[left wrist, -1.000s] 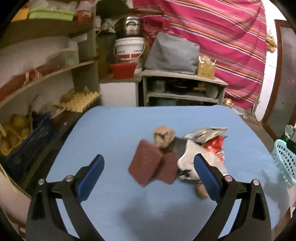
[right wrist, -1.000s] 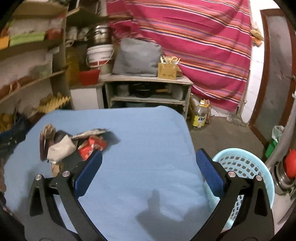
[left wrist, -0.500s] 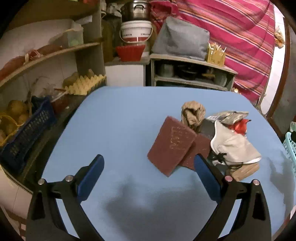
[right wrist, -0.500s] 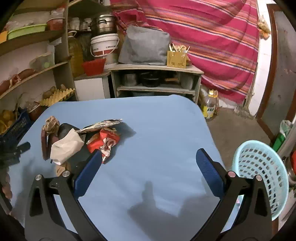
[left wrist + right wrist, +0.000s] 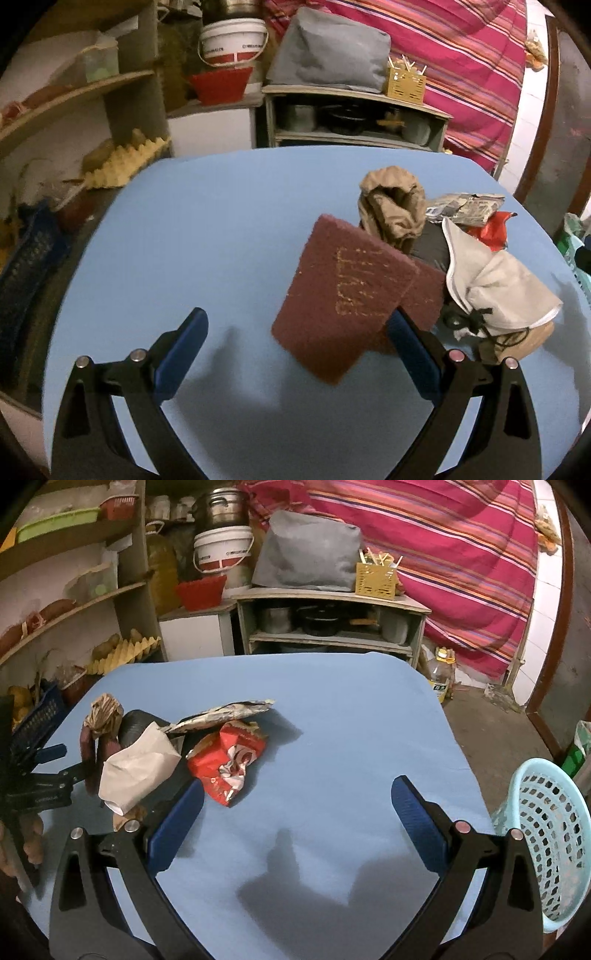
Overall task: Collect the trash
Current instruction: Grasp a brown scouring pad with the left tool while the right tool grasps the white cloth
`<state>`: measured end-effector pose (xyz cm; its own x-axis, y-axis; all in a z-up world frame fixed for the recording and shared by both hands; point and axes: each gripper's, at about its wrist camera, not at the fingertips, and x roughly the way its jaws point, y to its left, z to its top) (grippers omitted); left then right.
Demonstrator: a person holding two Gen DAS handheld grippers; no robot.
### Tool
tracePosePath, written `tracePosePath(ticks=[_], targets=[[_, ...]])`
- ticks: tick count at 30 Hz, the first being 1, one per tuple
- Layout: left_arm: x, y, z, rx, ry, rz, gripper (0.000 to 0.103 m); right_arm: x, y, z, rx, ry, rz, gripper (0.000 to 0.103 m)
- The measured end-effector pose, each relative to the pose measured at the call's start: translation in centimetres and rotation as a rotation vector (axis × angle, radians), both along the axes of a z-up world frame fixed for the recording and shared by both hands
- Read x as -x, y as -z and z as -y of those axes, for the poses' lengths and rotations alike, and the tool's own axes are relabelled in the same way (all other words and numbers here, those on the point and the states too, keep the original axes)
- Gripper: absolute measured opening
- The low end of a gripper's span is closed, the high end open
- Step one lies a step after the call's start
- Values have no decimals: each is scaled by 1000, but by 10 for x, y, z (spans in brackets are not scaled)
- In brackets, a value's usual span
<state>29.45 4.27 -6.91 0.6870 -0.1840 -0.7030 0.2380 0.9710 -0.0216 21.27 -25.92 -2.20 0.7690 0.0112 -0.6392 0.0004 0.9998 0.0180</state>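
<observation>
A heap of trash lies on the blue table [image 5: 221,229]. In the left wrist view it shows a maroon scouring pad [image 5: 343,291], a crumpled brown paper [image 5: 393,208], a white pouch [image 5: 491,284], a silvery wrapper [image 5: 465,205] and a red wrapper [image 5: 495,230]. My left gripper [image 5: 299,354] is open just before the maroon pad, nothing between its fingers. In the right wrist view the red wrapper [image 5: 225,760], white pouch [image 5: 138,764] and silvery wrapper [image 5: 225,712] lie ahead to the left. My right gripper [image 5: 299,823] is open over bare cloth. The left gripper [image 5: 44,771] shows at the left edge.
A light-blue plastic basket [image 5: 546,834] stands off the table's right edge. Shelves with a blue crate [image 5: 26,258] and egg trays [image 5: 122,162] line the left. A low cabinet [image 5: 328,624] and striped curtain [image 5: 461,561] are behind. A bottle [image 5: 439,679] sits on the floor.
Both grippers have moved closer to the trash heap and lower over the table; the maroon pad now looms large just ahead of my left gripper. Both stay open.
</observation>
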Motion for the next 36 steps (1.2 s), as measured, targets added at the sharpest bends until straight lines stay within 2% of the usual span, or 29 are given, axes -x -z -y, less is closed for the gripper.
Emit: tracePosePath(ticks=[3, 6, 8, 12, 13, 16, 18, 22, 26, 30, 33, 35, 36], targets=[[-6, 5, -2, 27, -4, -19, 95, -5, 2, -6, 1, -11, -6, 99], [-4, 0, -8, 56, -33, 1, 94, -8, 4, -14, 6, -25, -8, 99], [-2, -4, -10, 63, -47, 6, 87, -9, 5, -19, 3, -37, -9, 99], [2, -12, -17, 99, -31, 5, 66, -12, 5, -30, -4, -61, -8, 99], [2, -12, -17, 95, -28, 2, 53, -13, 5, -34, -6, -69, -7, 99], [-2, -5, -17, 97, -2, -42, 27, -15, 4, -44, -8, -89, -6, 99], [-2, -3, -17, 95, -2, -38, 25, -16, 4, -50, -6, -101, -5, 99], [3, -10, -17, 107, 13, -15, 16, -19, 3, -58, -6, -110, -4, 99], [10, -17, -16, 75, 6, 22, 15, -28, 6, -67, -25, -119, -14, 99], [15, -20, -15, 34, -6, 42, 15, -39, 18, -80, -27, -143, -65, 98], [19, -22, -18, 15, -18, 50, 15, -42, 26, -89, -45, -179, -99, 85], [21, -25, -22, 10, -28, 53, 15, -40, 28, -94, -51, -205, -103, 68], [22, -25, -23, 7, -31, 55, 15, -40, 28, -96, -50, -218, -99, 63]])
